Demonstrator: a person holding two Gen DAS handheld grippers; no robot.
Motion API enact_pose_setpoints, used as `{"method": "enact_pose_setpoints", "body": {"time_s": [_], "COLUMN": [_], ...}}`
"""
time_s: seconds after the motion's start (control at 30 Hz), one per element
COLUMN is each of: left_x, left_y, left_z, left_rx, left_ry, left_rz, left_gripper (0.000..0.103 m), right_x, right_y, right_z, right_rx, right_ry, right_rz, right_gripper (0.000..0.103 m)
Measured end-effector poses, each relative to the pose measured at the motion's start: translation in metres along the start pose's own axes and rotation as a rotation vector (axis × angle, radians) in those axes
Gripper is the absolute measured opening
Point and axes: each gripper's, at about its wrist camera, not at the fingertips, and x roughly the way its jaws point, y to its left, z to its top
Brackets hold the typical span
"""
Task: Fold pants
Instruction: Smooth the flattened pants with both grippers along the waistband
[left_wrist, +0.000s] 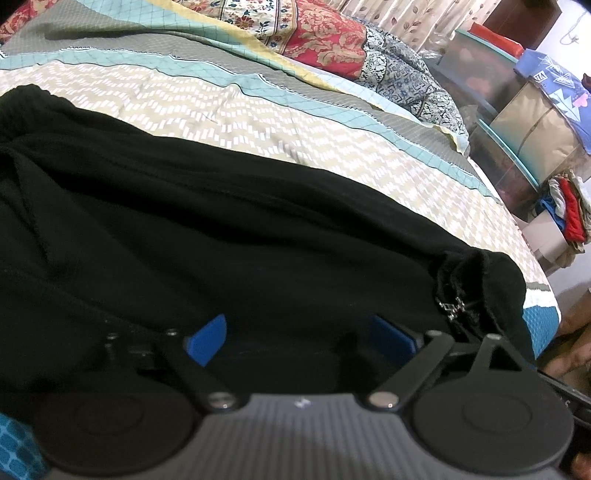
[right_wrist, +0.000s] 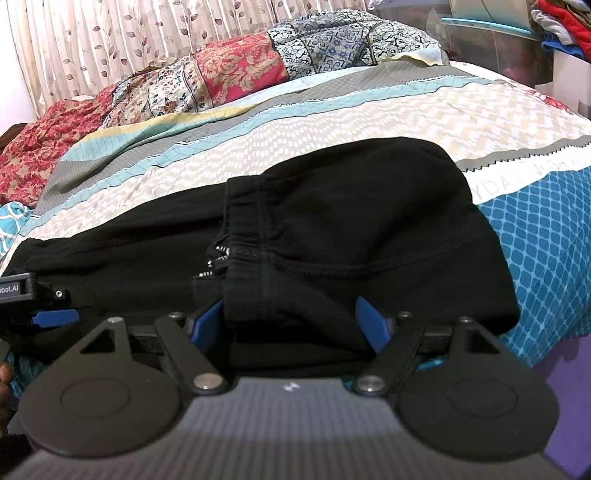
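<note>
Black pants (left_wrist: 207, 236) lie across the patterned bedspread (left_wrist: 229, 114), with a zipper (left_wrist: 452, 304) showing at their bunched right end. My left gripper (left_wrist: 299, 338) is open, its blue fingers (left_wrist: 207, 341) spread at the near edge of the cloth. In the right wrist view the pants (right_wrist: 351, 229) lie folded over, waistband and a zipper (right_wrist: 218, 258) showing. My right gripper (right_wrist: 291, 325) is open, blue fingers (right_wrist: 371, 325) on either side of the near fold of cloth. The left gripper (right_wrist: 55, 317) shows at the left edge of that view.
Floral quilts (right_wrist: 221, 74) are piled at the head of the bed before a leaf-print curtain (right_wrist: 110, 33). Storage boxes (left_wrist: 517, 122) and a stack of clothes (left_wrist: 569, 214) stand past the bed's right edge. A hand (left_wrist: 569, 354) shows at the right.
</note>
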Motion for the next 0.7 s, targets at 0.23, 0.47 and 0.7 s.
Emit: {"method": "enact_pose_setpoints", "body": {"time_s": [0.23, 0.47, 0.7], "left_x": [0.0005, 0.0017, 0.0039], "left_y": [-0.0014, -0.0003, -0.0045], "left_z": [-0.0001, 0.002, 0.0001], "left_rx": [0.002, 0.004, 0.018], "left_ry": [0.002, 0.013, 0.025], "left_rz": [-0.002, -0.01, -0.03], "left_gripper": [0.09, 0.092, 0.102], "right_x": [0.0002, 0.0008, 0.0014], "right_y": [0.0003, 0.0006, 0.0012], "right_z": [0.0001, 0.0, -0.0002], "right_rx": [0.0, 0.0, 0.001], "right_ry": [0.0, -0.001, -0.001], "right_rz": [0.0, 0.0, 0.0], "right_gripper": [0.08, 0.08, 0.08]}}
